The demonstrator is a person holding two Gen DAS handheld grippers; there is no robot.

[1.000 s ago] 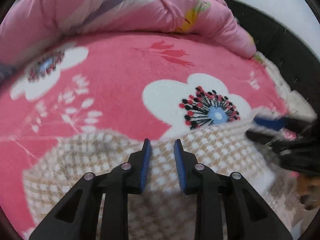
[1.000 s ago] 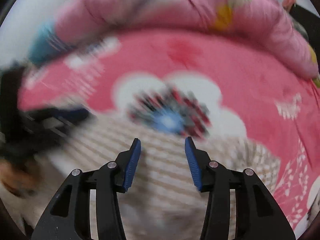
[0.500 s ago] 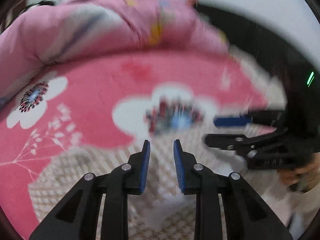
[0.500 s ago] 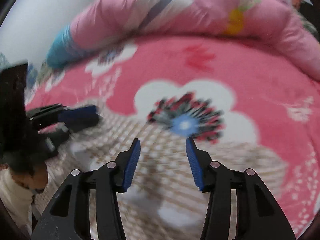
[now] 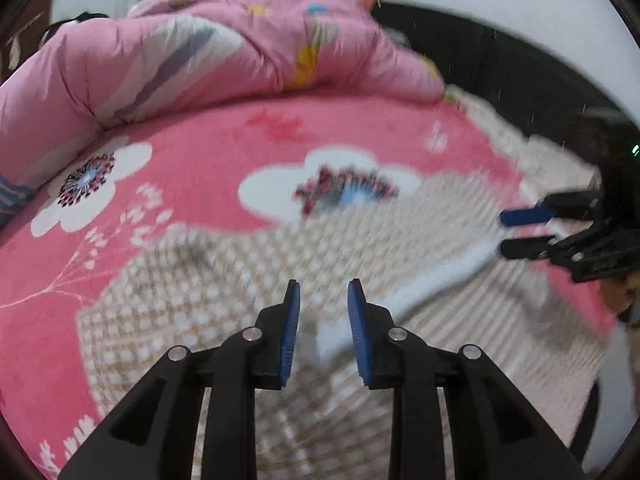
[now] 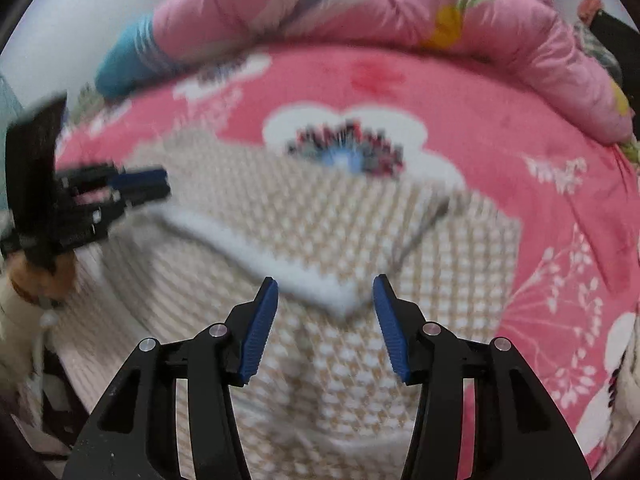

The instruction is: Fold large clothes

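A beige and white checked garment (image 5: 192, 292) lies spread on the pink flowered bed cover (image 5: 208, 148); it also shows in the right wrist view (image 6: 328, 216). Its white band (image 5: 420, 284) runs across the cloth, and shows as a folded corner in the right wrist view (image 6: 304, 276). My left gripper (image 5: 323, 292) is open and empty just above the cloth. My right gripper (image 6: 325, 290) is open and empty, its jaws either side of the white corner. Each gripper shows in the other's view, the right (image 5: 520, 232) and the left (image 6: 148, 186).
A rolled pink quilt (image 5: 208, 48) lies along the far side of the bed. A blue striped cloth (image 6: 128, 60) sits at its left end. A dark headboard (image 5: 500, 68) stands at the right.
Both grippers have pulled back and risen, so more of the garment shows. The right gripper has moved away to the right in the left wrist view. Both stay open.
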